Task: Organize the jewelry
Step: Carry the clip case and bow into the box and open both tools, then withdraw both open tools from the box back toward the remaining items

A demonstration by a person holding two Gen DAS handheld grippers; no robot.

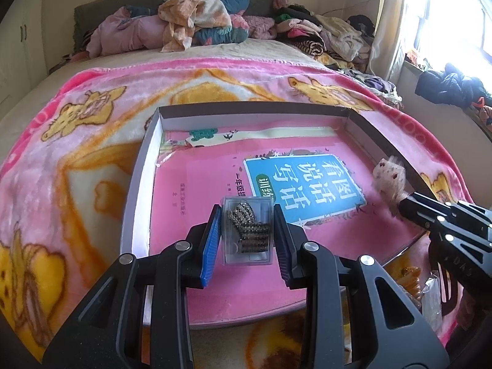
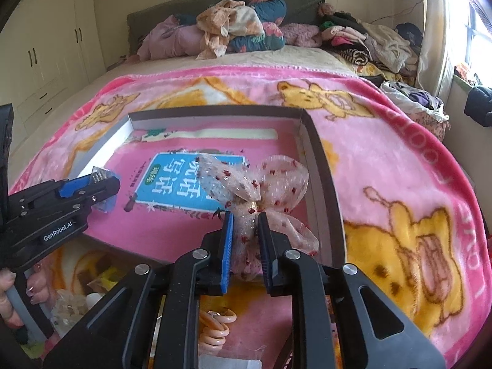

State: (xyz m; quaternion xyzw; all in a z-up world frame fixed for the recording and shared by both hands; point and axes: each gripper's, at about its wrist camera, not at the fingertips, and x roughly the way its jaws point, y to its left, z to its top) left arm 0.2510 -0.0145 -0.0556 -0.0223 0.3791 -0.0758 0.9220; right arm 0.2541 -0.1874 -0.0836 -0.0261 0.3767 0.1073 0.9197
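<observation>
Left gripper (image 1: 247, 233) clamped on clear jewelry case (image 1: 248, 230); right gripper (image 2: 246, 246) pinched on mesh bow (image 2: 255, 184); both held over tray (image 1: 135, 190), presumably for placing inside

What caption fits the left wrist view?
Left tool holds clear plastic box of dark beaded jewelry above shallow cardboard tray.

A home bedroom: a bed (image 1: 215, 52) spread with a pink cartoon-bear blanket (image 1: 77, 141), heaped clothes (image 1: 196, 21) by the headboard, cream built-in wardrobes (image 2: 52, 46), and what seems a bright curtained window (image 1: 446, 15).
</observation>
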